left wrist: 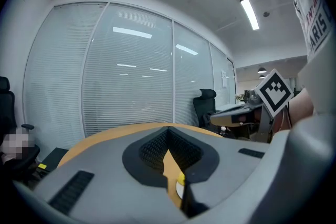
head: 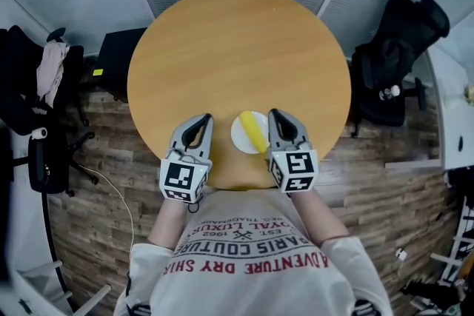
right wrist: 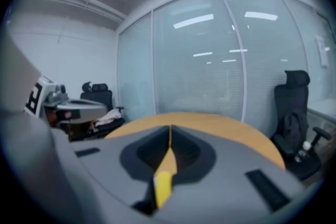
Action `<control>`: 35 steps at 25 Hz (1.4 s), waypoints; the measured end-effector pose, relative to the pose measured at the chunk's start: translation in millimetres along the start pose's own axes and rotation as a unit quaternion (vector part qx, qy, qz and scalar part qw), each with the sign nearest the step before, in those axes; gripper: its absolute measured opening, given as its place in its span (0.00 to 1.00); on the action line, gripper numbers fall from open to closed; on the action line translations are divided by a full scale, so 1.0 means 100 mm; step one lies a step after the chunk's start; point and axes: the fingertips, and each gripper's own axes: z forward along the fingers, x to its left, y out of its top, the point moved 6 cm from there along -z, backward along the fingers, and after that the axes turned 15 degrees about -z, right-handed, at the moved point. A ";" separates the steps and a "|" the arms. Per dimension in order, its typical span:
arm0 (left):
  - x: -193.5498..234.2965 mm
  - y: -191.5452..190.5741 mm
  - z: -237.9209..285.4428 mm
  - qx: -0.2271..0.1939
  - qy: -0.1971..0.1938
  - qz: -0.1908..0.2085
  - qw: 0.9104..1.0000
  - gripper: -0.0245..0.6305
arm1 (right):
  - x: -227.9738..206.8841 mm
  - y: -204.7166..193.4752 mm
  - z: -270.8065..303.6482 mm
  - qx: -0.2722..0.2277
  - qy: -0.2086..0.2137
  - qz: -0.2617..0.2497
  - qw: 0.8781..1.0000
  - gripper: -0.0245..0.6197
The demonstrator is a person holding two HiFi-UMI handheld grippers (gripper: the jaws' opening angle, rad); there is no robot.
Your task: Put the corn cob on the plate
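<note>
Round, smooth wooden table [head: 237, 48]; small round white plate [head: 238, 135] bears slim yellow corn cob [head: 254, 131]. Left gripper [head: 202, 118] jaws together, empty. Right gripper [head: 275, 115] jaws together, empty.

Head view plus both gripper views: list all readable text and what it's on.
"PARIS COUTURE": person's shirt, upside down in the head view.
"ADVENTURE DRY SHI": shirt, next line, cut off.
"ARIS": shirt, left gripper view.
Smaller shirt lines: too small to read.
Marker cubes on the left hand-held gripper and right hand-held gripper: patterns only, no letters.
</note>
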 end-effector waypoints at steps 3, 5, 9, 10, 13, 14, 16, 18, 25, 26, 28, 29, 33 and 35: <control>-0.10 0.08 -0.01 -0.004 -0.011 0.003 1.000 0.09 | -0.07 0.16 -0.14 -0.032 -0.020 -0.008 0.999 0.09; -0.14 0.13 -0.01 -0.009 -0.016 0.000 1.000 0.09 | -0.08 0.23 -0.21 -0.045 -0.029 -0.012 0.998 0.08; -0.17 0.17 -0.03 -0.014 -0.021 -0.005 1.000 0.09 | -0.06 0.34 -0.28 -0.062 -0.033 -0.018 0.997 0.08; -0.19 0.18 -0.03 -0.014 -0.021 -0.005 1.000 0.09 | -0.06 0.36 -0.29 -0.064 -0.032 -0.019 0.997 0.08; -0.22 0.19 -0.04 -0.013 -0.022 -0.004 1.000 0.09 | -0.05 0.42 -0.32 -0.071 -0.033 -0.024 0.997 0.08; -0.22 0.19 -0.05 -0.014 -0.021 -0.005 1.000 0.09 | -0.04 0.44 -0.34 -0.075 -0.035 -0.026 0.996 0.08; -0.21 0.20 -0.07 -0.016 -0.019 -0.006 1.000 0.09 | -0.03 0.47 -0.37 -0.085 -0.041 -0.027 0.995 0.08; -0.22 0.21 -0.09 -0.019 -0.018 -0.007 1.000 0.09 | -0.01 0.48 -0.39 -0.090 -0.045 -0.026 0.995 0.08; -0.26 0.22 -0.11 -0.024 -0.018 -0.007 1.000 0.09 | 0.00 0.45 -0.44 -0.091 -0.047 -0.029 0.994 0.08; -0.26 0.22 -0.11 -0.024 -0.018 -0.007 1.000 0.09 | 0.01 0.45 -0.44 -0.090 -0.046 -0.029 0.994 0.08; -0.26 0.21 -0.11 -0.022 -0.018 -0.008 1.000 0.09 | 0.03 0.43 -0.45 -0.087 -0.043 -0.029 0.995 0.08; -0.27 0.20 -0.11 -0.022 -0.018 -0.009 1.000 0.09 | 0.03 0.42 -0.45 -0.085 -0.042 -0.030 0.995 0.08; -0.29 0.18 -0.09 -0.020 -0.020 -0.009 1.000 0.09 | 0.03 0.39 -0.46 -0.083 -0.037 -0.034 0.995 0.08; -0.30 0.19 -0.09 -0.020 -0.020 -0.009 1.000 0.09 | 0.03 0.38 -0.45 -0.081 -0.034 -0.034 0.995 0.08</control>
